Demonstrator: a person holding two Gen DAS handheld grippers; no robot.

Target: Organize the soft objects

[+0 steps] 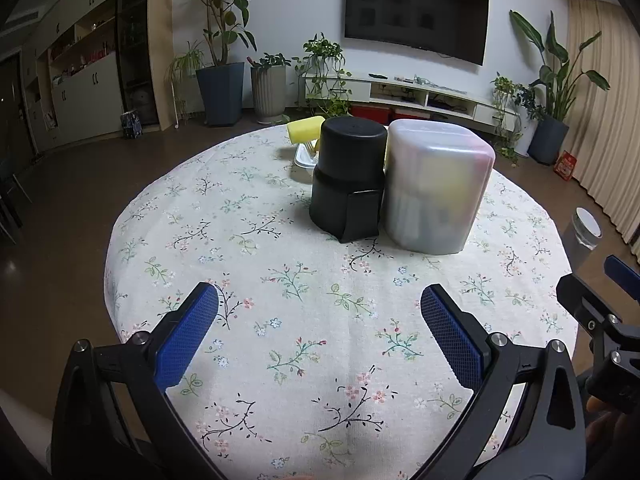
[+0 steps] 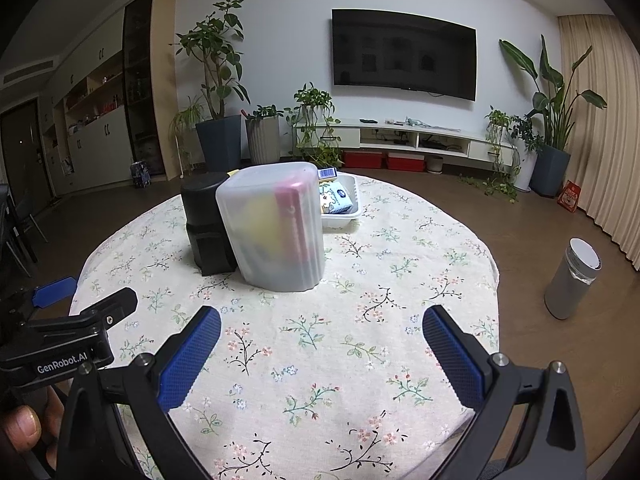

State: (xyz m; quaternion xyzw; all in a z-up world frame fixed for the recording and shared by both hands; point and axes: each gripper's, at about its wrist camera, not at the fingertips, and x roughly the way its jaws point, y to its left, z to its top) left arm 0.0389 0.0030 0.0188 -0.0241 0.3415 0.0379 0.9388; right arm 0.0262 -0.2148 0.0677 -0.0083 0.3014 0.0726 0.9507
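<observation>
1. Left hand-held gripper: blue-padded fingers spread wide, nothing between them, hovering over the near edge of the round bench with its floral cloth.
2. Right hand-held gripper: likewise wide open and empty, just beside the left one; both apparently poised at the near edge ahead of a reach.
3. Near the middle of the bench: a black cylindrical plastic container, seemingly upside down, touching a frosted translucent plastic bin with rounded corners, also seemingly inverted over soft pink and yellow shapes; blurred through the wall, so contents uncertain.
4. Towards the far edge, behind those two: a shallow white plastic tray holding a blue-and-white soft tissue pack, and a yellow sponge block at the tray's other end.
5. Likely reason for the layout: soft items gathered in tray and bin, kept well apart from both grippers.
6. On the floor beyond the right edge: a grey cylindrical bin.
</observation>
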